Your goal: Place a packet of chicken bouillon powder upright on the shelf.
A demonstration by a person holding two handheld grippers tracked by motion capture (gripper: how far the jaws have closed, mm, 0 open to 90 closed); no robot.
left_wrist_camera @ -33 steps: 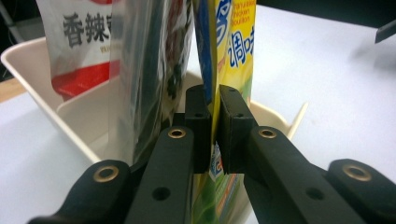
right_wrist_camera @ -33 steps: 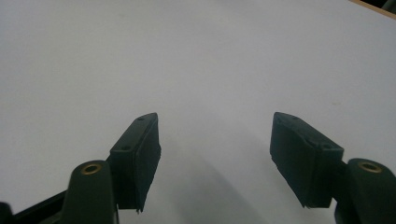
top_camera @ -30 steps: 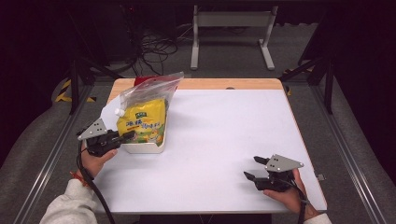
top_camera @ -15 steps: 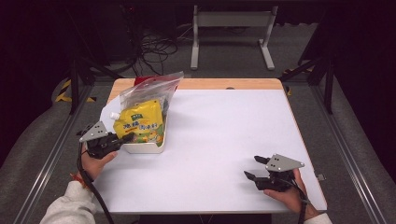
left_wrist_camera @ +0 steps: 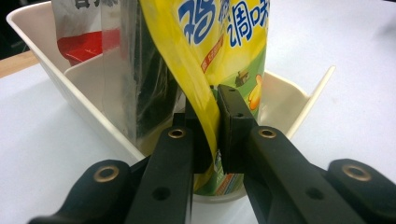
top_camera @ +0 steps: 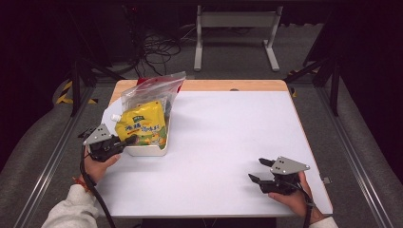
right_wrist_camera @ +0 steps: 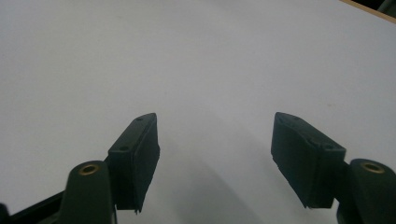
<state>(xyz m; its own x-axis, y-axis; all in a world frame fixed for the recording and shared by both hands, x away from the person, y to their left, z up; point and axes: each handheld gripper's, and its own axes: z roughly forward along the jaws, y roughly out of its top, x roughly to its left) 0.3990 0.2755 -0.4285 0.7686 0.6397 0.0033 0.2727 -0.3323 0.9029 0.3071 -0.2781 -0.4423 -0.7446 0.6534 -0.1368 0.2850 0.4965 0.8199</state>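
A: Where is the yellow pouch (left_wrist_camera: 219, 51) seen?

B: At the left of the high view, standing in the white tray (top_camera: 142, 151), its lower edge clamped between the jaws of the left gripper (left_wrist_camera: 211, 135). Compared with a second ago, it has been raised and tilted more upright.

A: And around it?

B: A clear zip bag (top_camera: 152, 90) is propped behind it in the same tray. At lower right, the right gripper (top_camera: 260, 171) is held over the white table (top_camera: 228, 133), jaws apart, unchanged.

The tray (top_camera: 142, 150) sits at the counter's (top_camera: 228, 142) left edge, holding the pouch (top_camera: 141, 127) with the bag (top_camera: 152, 92) behind it.
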